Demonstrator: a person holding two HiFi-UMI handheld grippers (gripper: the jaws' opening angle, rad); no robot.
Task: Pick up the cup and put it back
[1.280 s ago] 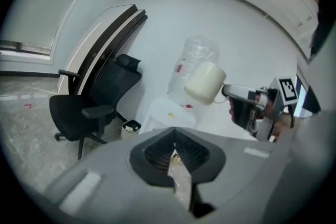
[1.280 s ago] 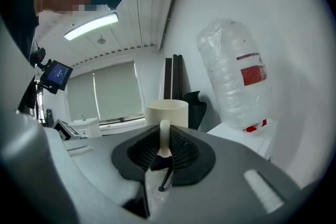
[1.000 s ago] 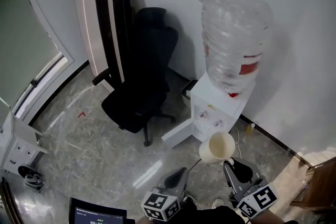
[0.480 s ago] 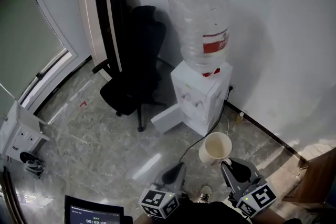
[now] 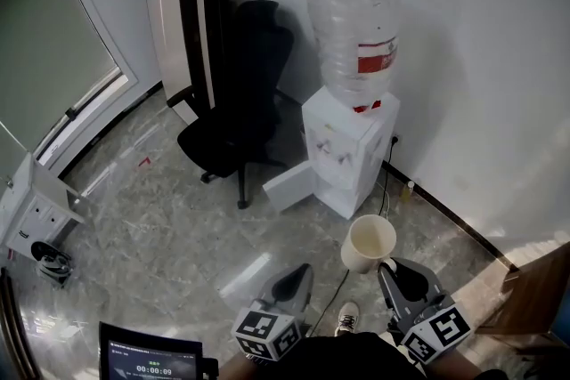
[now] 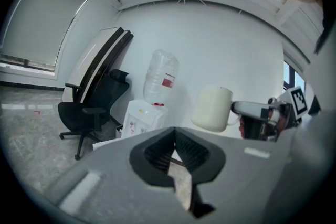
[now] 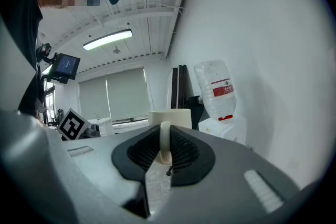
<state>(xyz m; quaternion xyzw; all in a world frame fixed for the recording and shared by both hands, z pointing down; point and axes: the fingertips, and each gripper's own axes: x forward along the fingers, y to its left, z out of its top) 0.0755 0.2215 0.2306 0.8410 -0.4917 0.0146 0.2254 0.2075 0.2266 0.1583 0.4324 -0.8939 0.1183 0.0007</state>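
Observation:
My right gripper (image 5: 389, 265) is shut on the handle of a cream cup (image 5: 370, 243) and holds it upright in the air above the floor, at the lower right of the head view. In the right gripper view the handle (image 7: 165, 144) sits pinched between the ribbed pads, with the cup body (image 7: 169, 117) just beyond. My left gripper (image 5: 301, 273) hangs beside it to the left, jaws shut and empty (image 6: 175, 145). From the left gripper view the cup (image 6: 212, 108) shows to the right, held out sideways.
A white water dispenser (image 5: 347, 156) with a clear bottle (image 5: 352, 31) stands against the wall ahead, its lower door swung open. A black office chair (image 5: 236, 111) is to its left. A cable runs over the marble floor (image 5: 160, 236). A screen (image 5: 147, 362) is at bottom left.
Both grippers and the cup have drawn back from the water dispenser, which now stands farther off in the head view. The cup stays in the right gripper.

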